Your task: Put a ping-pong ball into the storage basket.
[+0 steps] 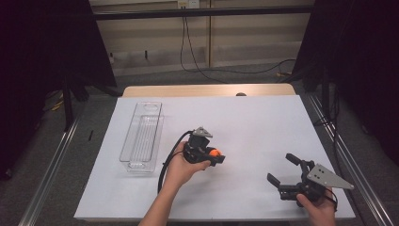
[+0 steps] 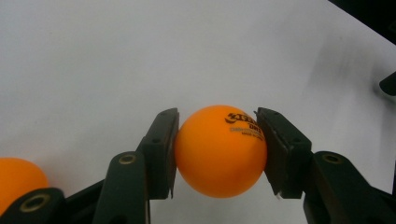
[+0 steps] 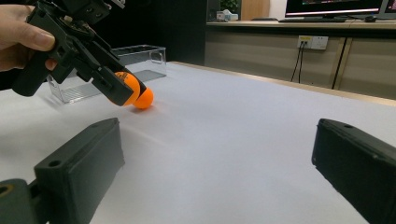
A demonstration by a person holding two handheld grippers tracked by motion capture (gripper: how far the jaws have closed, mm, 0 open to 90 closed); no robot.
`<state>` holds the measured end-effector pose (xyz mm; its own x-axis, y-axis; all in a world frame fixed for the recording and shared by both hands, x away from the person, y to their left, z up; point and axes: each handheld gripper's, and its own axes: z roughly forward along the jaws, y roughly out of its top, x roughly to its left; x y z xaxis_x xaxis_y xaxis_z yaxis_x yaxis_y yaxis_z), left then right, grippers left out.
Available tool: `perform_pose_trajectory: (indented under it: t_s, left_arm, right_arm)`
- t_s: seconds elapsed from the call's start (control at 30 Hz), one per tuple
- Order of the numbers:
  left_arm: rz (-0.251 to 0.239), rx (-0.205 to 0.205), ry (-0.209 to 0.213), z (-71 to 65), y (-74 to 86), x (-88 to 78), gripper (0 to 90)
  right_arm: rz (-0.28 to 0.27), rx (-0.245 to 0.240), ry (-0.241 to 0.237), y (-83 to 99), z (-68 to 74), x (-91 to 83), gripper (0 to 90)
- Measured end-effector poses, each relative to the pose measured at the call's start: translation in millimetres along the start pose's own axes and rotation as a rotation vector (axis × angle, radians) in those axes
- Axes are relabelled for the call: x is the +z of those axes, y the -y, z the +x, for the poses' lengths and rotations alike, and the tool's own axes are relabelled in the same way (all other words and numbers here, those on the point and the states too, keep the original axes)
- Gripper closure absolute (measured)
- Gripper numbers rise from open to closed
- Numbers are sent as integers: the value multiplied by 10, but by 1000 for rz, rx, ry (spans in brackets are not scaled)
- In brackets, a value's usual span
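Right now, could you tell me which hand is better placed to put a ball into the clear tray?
Left: the left gripper already clamps an orange ball close beside the clear tray; the right gripper is open and farther away.

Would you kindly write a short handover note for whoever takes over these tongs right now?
Left tongs: shut on an orange ball, held just above the white sheet.
Right tongs: open, empty, near the sheet's right front.
A second orange ball lies on the sheet beside the held one.
Clear bin at the left holds no ball that can be seen.
Likely left: put both balls in the bin.
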<state>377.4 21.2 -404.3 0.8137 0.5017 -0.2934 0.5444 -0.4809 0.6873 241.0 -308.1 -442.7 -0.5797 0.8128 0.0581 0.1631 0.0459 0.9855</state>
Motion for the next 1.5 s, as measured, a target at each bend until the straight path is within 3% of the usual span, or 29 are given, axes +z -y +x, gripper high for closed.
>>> perform_pose_trajectory:
  t_s: [1.5]
  left_arm:
    - [-40, -45, -48, 180, 9, -266, 508]
  right_arm:
    - [2, -7, -9, 3, 2, -2, 18]
